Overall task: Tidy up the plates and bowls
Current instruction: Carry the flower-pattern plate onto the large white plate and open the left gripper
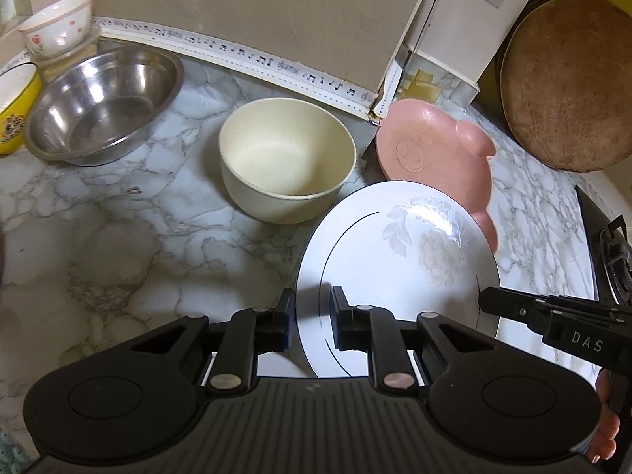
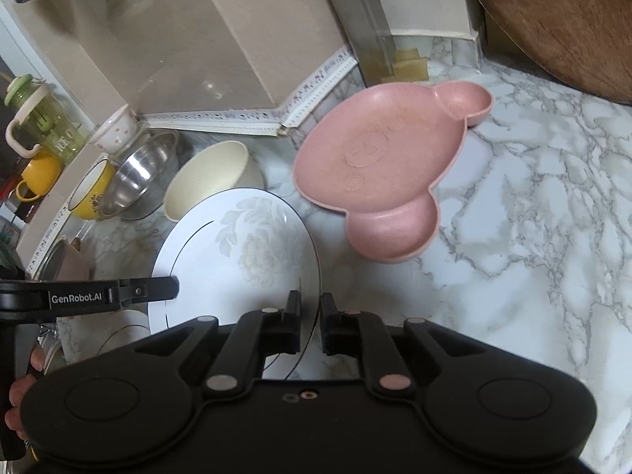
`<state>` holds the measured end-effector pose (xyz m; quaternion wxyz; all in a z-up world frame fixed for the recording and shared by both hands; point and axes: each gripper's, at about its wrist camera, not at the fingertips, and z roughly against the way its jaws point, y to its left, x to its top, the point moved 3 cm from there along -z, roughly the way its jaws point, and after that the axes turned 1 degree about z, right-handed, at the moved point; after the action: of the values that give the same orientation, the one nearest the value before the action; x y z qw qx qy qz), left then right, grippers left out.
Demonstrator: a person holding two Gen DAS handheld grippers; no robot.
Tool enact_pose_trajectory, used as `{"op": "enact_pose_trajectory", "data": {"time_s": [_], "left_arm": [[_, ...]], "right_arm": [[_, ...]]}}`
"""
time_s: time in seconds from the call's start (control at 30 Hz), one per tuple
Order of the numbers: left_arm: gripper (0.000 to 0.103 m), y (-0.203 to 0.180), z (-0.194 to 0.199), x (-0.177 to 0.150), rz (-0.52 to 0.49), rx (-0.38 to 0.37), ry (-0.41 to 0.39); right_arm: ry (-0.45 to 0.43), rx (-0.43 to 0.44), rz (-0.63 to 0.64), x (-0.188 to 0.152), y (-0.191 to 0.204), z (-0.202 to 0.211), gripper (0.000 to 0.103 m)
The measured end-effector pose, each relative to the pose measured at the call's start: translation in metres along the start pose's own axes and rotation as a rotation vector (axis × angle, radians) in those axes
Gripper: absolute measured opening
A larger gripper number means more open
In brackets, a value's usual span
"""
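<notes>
Both grippers clamp one white floral-print china plate (image 1: 395, 260): left gripper (image 1: 312, 316) on its left rim, right gripper (image 2: 310, 316) opposite, jaws closed on it, raised above the marble-patterned surface (image 1: 118, 237). Next likely: setting it onto the pink pig-shaped plastic plate (image 2: 367, 173) beyond.

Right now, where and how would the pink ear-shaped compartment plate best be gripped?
Take the pink ear-shaped compartment plate by its thin raised rim, probably at the near round lobe, coming from the near side. It lies flat on the marble counter, so only the rim offers an edge to pinch.
</notes>
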<state>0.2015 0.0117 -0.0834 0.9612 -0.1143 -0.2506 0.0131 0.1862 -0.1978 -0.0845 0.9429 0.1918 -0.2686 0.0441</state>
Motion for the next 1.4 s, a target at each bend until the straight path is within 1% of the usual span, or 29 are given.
{"op": "enact_pose_trajectory", "data": {"time_s": [0.27, 0.47, 0.7, 0.9, 1.1, 1.4], "left_arm": [[0.017, 0.021, 0.027, -0.015, 0.04, 0.023, -0.011], [0.017, 0.042, 0.047, -0.036, 0.079, 0.055, -0.023], [0.017, 0.072, 0.061, -0.066, 0.142, 0.076, -0.01], [0.017, 0.091, 0.066, -0.089, 0.185, 0.09, 0.006], [0.017, 0.105, 0.065, -0.106, 0.217, 0.095, 0.035], [0.017, 0.113, 0.06, -0.119, 0.23, 0.096, 0.061]], "right_arm": [[0.013, 0.039, 0.03, -0.005, 0.025, 0.007, 0.01], [0.045, 0.077, 0.071, -0.017, 0.051, 0.005, 0.01], [0.102, 0.118, 0.117, -0.033, 0.078, -0.004, 0.01], [0.15, 0.133, 0.164, -0.048, 0.098, -0.01, 0.009], [0.202, 0.127, 0.191, -0.062, 0.11, -0.018, 0.009], [0.235, 0.115, 0.212, -0.076, 0.119, -0.023, 0.009]]}}
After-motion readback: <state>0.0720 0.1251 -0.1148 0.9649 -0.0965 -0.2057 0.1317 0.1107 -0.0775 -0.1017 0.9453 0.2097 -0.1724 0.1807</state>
